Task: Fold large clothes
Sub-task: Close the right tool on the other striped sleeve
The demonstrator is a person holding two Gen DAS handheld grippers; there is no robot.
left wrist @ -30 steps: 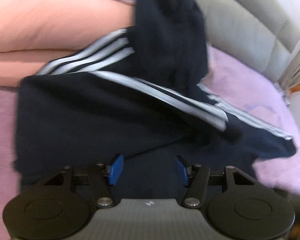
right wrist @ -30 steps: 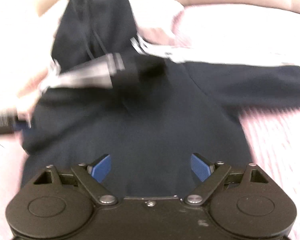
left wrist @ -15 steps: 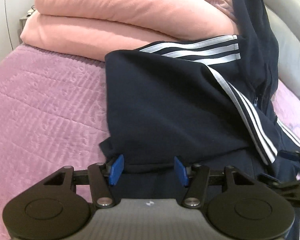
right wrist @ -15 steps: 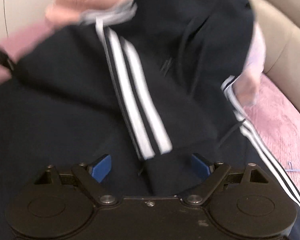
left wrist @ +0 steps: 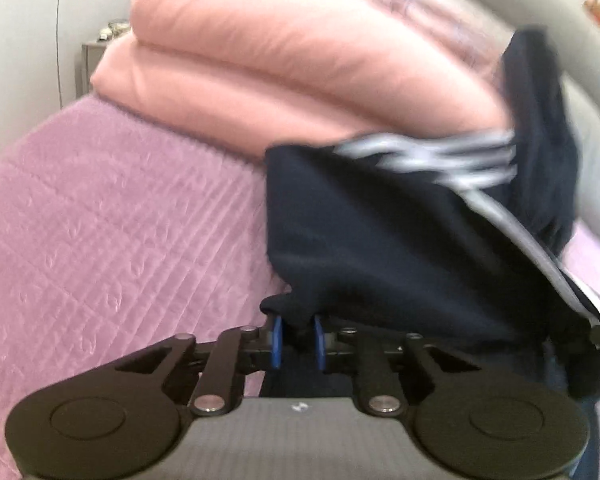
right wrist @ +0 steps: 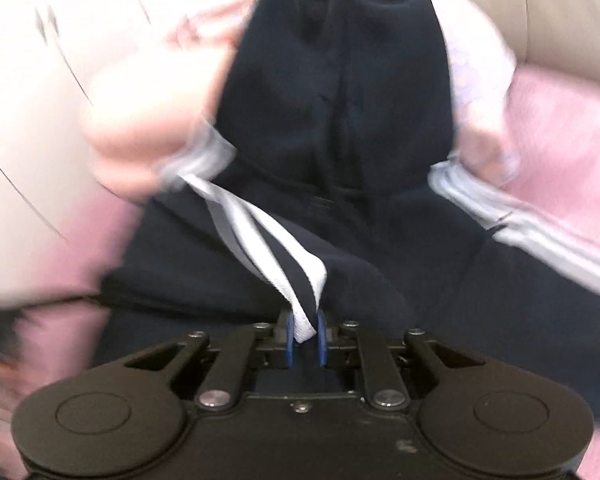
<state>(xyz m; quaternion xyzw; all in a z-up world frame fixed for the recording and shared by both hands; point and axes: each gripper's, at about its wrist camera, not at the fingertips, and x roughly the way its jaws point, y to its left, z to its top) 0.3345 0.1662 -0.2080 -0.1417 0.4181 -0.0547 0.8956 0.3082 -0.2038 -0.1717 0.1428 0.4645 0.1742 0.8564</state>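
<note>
Pinching the navy jacket [left wrist: 380, 240]: left gripper [left wrist: 297, 340], right gripper [right wrist: 305, 338].

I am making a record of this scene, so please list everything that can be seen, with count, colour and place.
hooded jacket: one, dark navy with white stripes, spread on the bed, its hood up against the headboard.
bed cover: one, pink quilted, under the jacket.
folded blankets: a stack, salmon pink, behind the jacket.
headboard: one, beige padded, far end.
left gripper: one, black with blue pads, jaws just closed on a navy edge.
right gripper: one, black with blue pads, jaws just closed on a white-striped part.
</note>
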